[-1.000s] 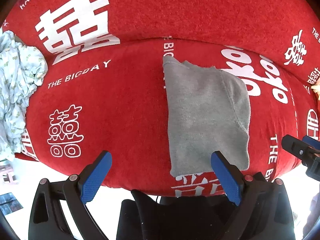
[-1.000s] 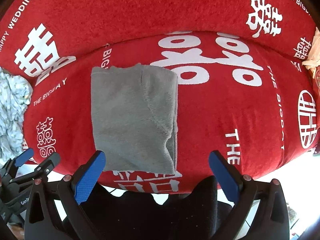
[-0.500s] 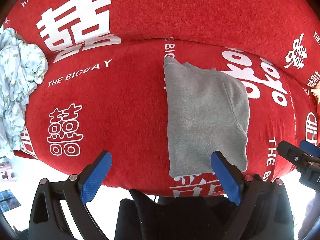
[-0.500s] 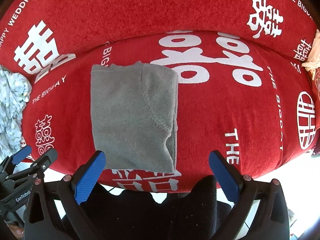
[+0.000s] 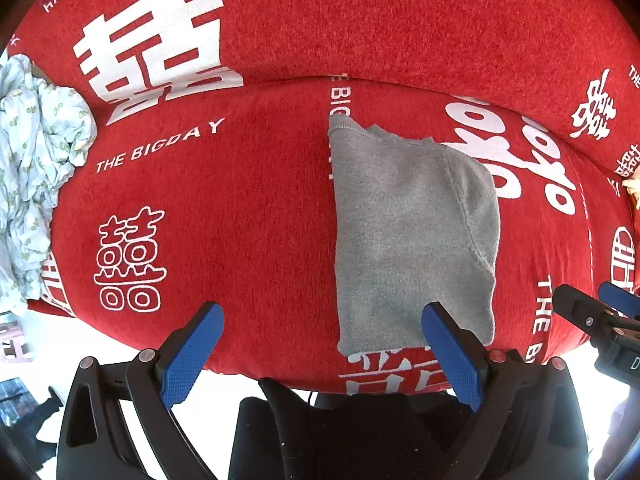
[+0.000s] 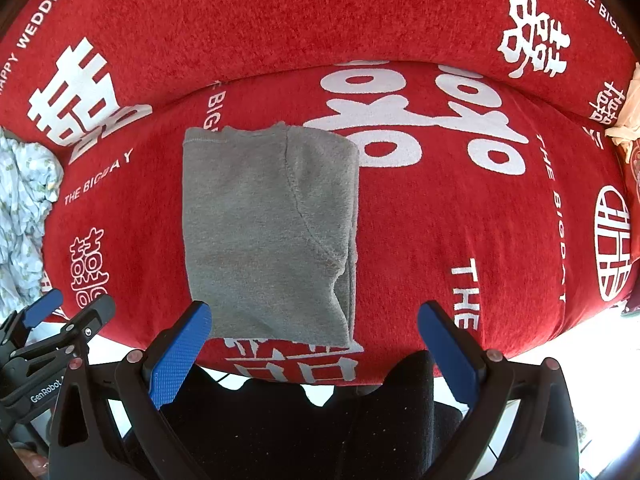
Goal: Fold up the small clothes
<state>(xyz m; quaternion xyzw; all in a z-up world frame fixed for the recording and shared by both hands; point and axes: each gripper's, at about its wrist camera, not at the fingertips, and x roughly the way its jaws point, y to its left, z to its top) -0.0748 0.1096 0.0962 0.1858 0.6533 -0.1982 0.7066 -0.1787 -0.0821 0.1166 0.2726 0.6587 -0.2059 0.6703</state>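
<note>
Red cover [image 5: 256, 208] with white lettering ("THE BIGDAY", "HAPPY WEDDING") spans seat and backrest. Cream item [image 6: 628, 112] at far right edge, unidentifiable.

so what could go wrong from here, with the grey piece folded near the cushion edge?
1. The grey garment lies close to the red cushion's front edge; a careless nudge could slide it off.
2. Both the left gripper and right gripper are open and empty; a shallow pinch may catch only the top layer and undo the fold.

Folded garment [image 6: 268, 236] on sofa seat [image 6: 460, 232], centre-left
</note>
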